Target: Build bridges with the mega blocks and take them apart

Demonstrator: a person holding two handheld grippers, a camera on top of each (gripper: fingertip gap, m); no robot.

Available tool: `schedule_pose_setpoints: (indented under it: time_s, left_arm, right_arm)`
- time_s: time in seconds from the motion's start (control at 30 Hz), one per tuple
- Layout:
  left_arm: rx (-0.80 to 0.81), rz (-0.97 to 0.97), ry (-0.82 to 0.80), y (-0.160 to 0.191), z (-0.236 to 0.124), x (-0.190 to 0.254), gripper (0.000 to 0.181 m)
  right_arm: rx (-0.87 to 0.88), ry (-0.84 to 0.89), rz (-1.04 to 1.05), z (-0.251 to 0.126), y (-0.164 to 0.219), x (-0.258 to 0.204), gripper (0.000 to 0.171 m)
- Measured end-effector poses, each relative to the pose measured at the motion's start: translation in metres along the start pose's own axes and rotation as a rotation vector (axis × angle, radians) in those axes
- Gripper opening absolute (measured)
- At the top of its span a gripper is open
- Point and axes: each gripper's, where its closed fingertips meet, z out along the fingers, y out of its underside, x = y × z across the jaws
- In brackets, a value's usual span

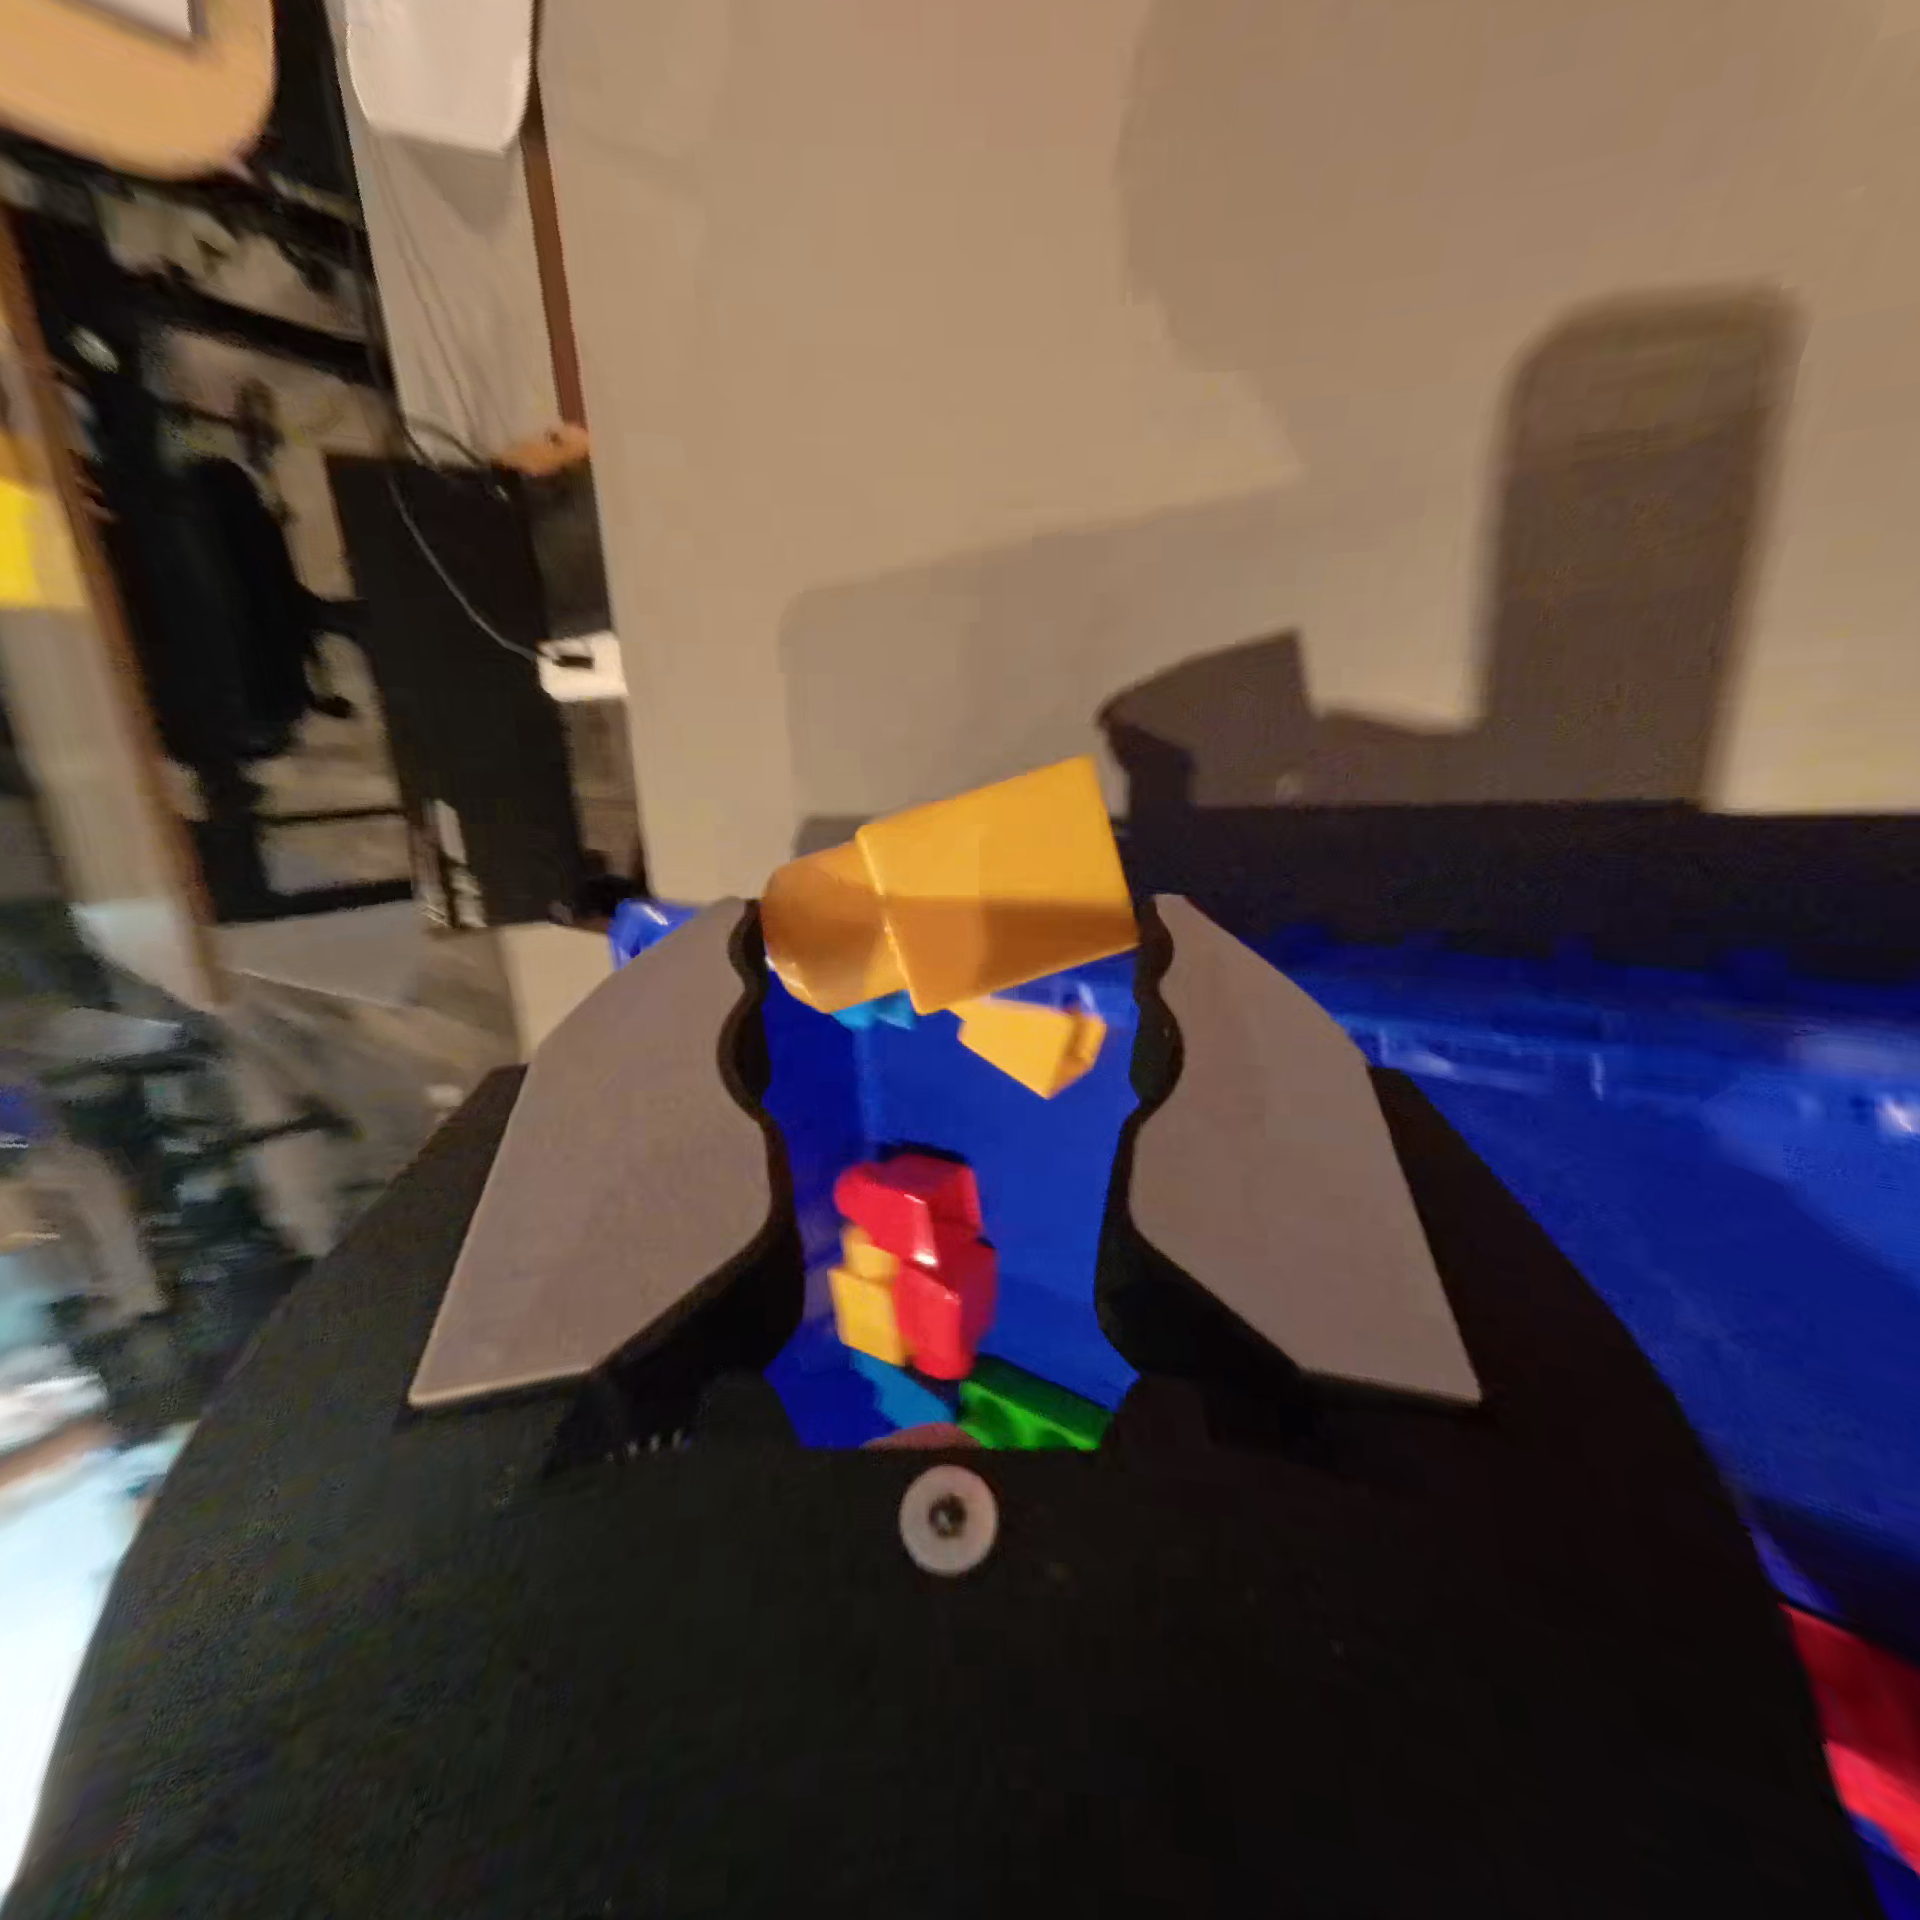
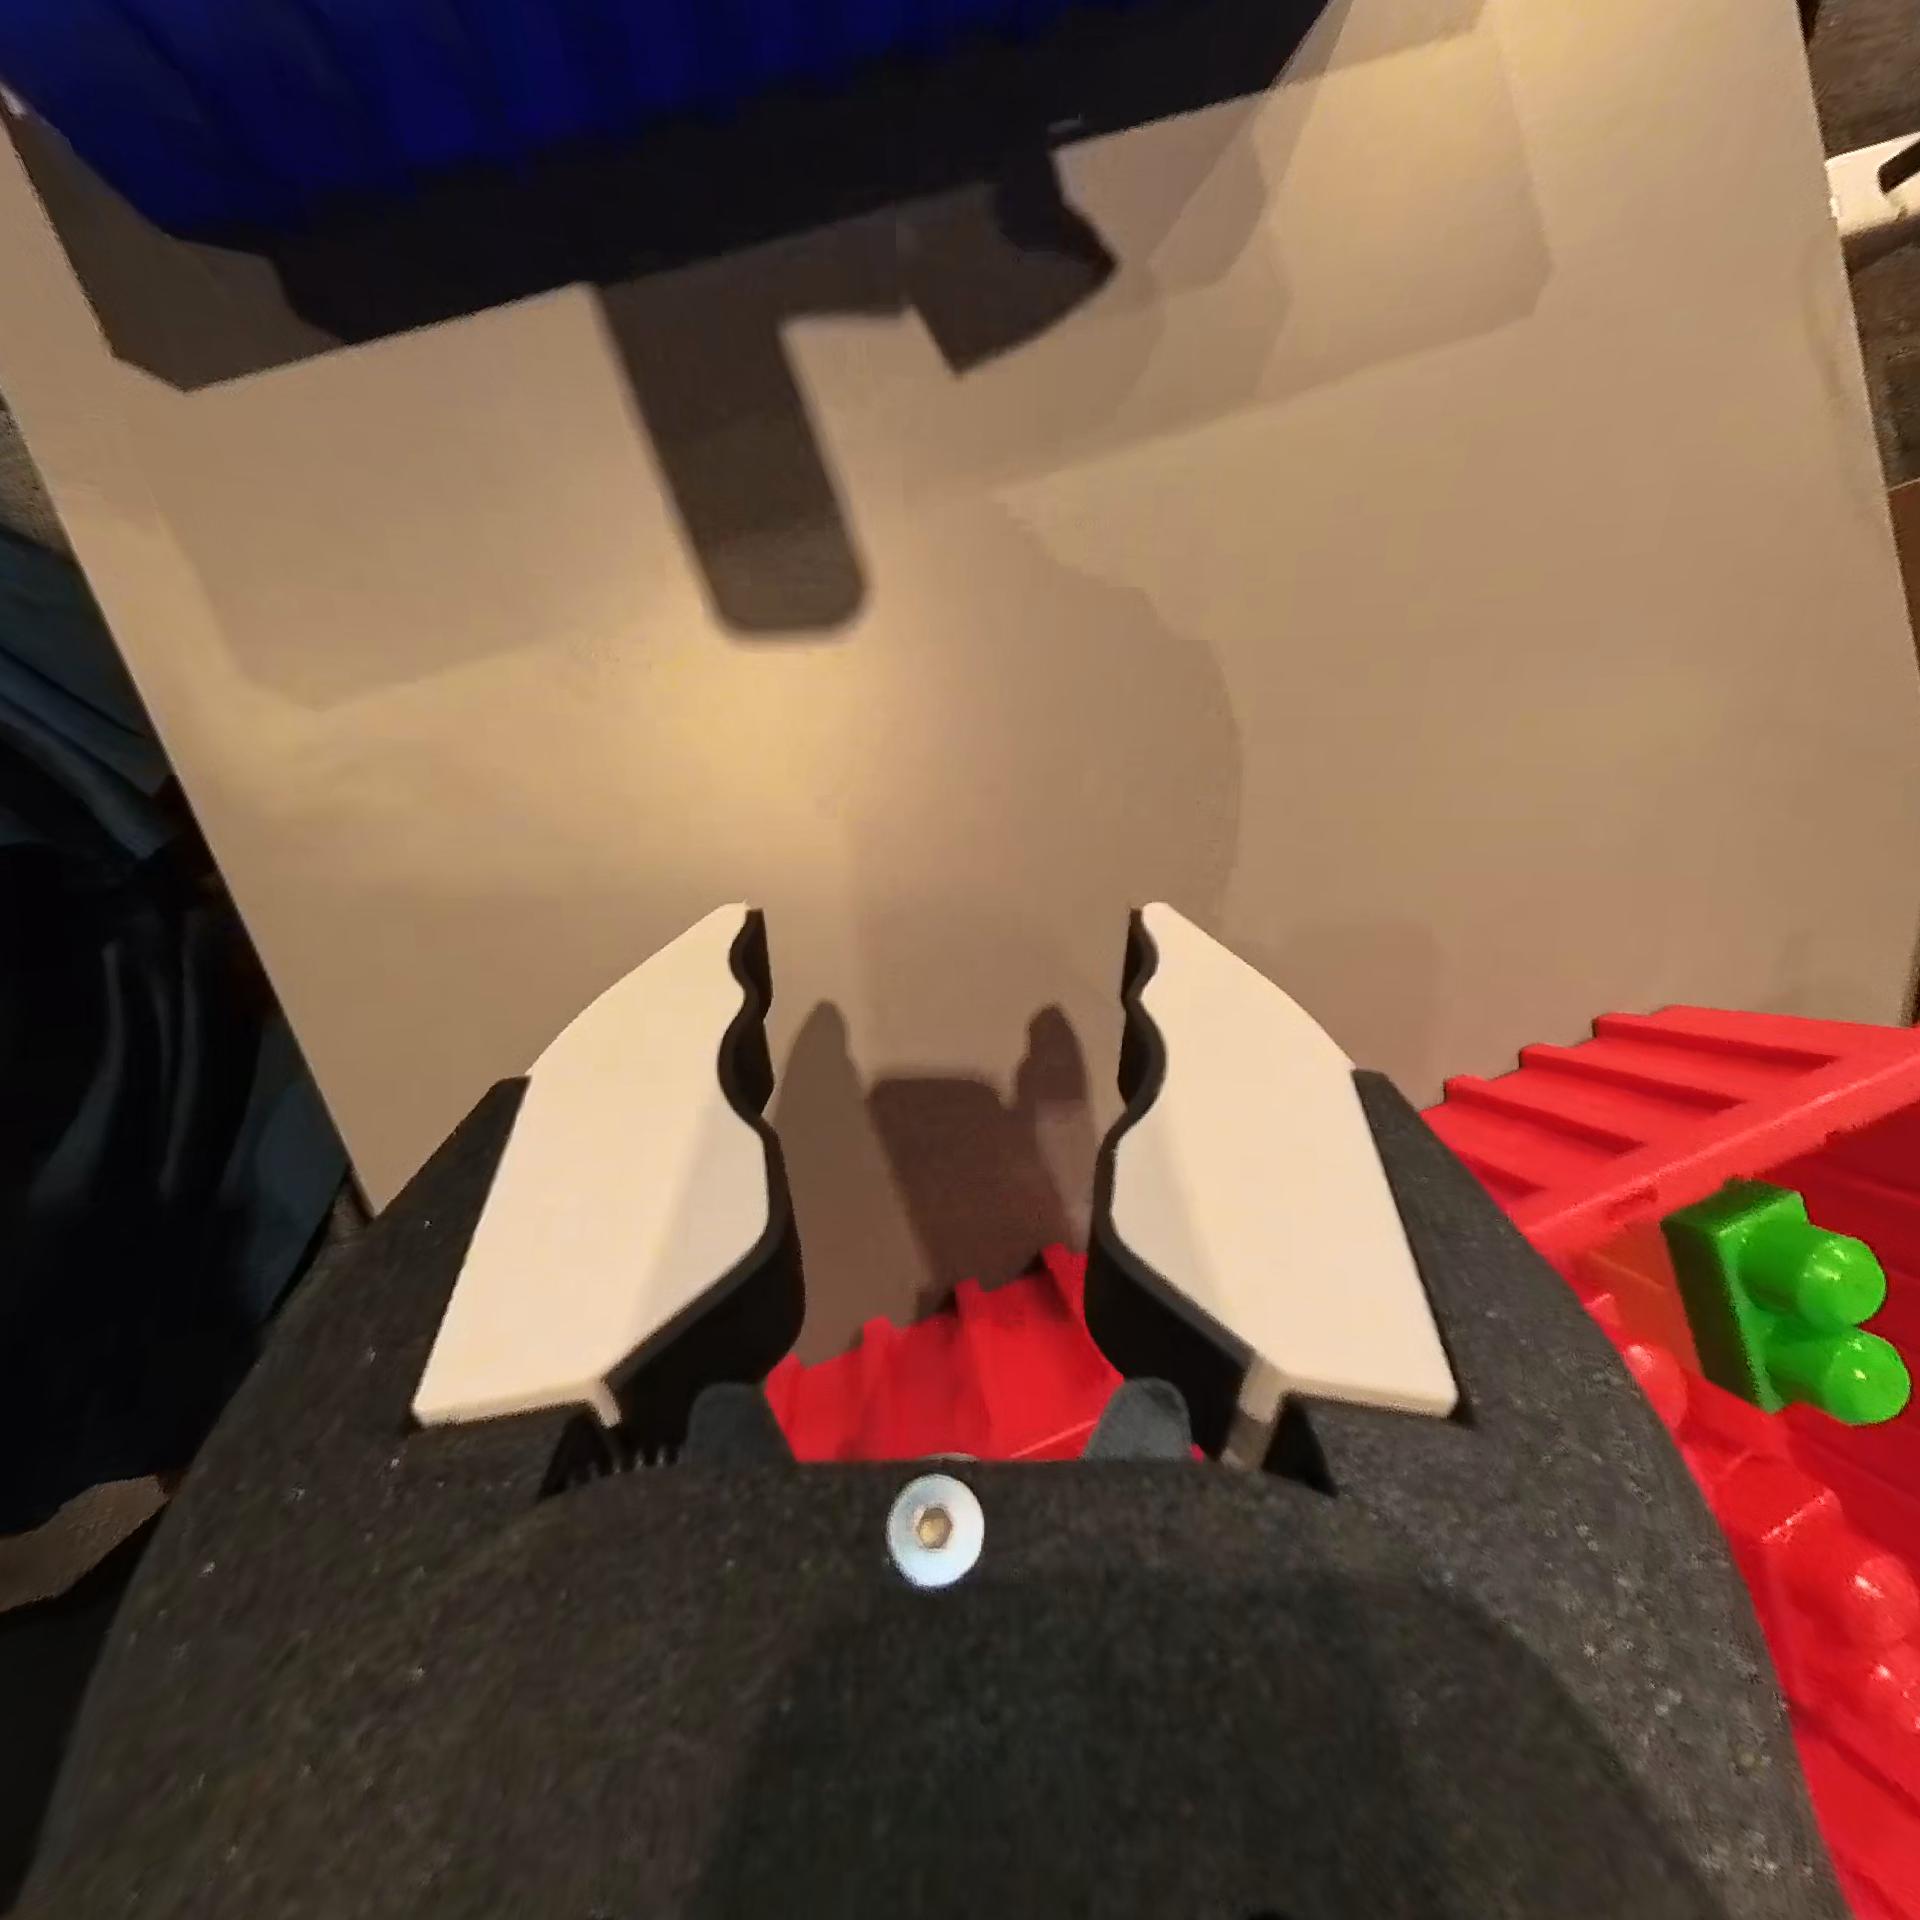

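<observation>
Left gripper (image 1: 951,940): jaws narrow-set, yellow block (image 1: 966,894) wedged at tips, long axis crosswise, stud left, above blue bin (image 1: 1558,1091). Loose blocks (image 1: 914,1278) lie below. Right gripper (image 2: 945,987): agape, empty, over table (image 2: 1039,623); green block (image 2: 1787,1309) far right in red bin (image 2: 1662,1091).

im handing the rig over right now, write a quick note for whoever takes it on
Left gripper: a yellow block sits tilted at its fingertips over the blue bin; the frame is blurred, so whether it is clamped or just let go is unclear.
Right gripper: open, empty, over the bare table beside the red bin.
Blocks: red, yellow, blue and green ones lie in the blue bin; one green block shows in the red bin.
Done: no bridge stands in view.
Left: confirm the yellow block drops in the bin.
</observation>
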Motion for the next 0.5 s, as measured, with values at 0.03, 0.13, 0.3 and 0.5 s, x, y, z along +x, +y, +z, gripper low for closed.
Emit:
schedule_pose_setpoints:
  time_s: [0.03,0.13,0.3,0.5]
  left_arm:
    - [-0.021,0.070,-0.028,-0.012,0.008,0.001,0.068]
    - [-0.050,0.204,-0.059,-0.043,0.037,0.009,0.068]
    - [-0.140,0.342,-0.119,-0.064,0.081,0.022,0.068]
    - [-0.145,0.282,0.136,-0.064,0.117,0.057,0.068]
  right_arm:
    - [0.004,0.008,0.002,-0.003,0.002,0.000,0.066]
    - [0.007,0.036,0.019,-0.012,0.013,0.002,0.066]
    - [0.016,0.061,0.071,-0.025,0.032,0.008,0.066]
    - [0.020,0.066,0.091,-0.029,0.042,0.006,0.066]
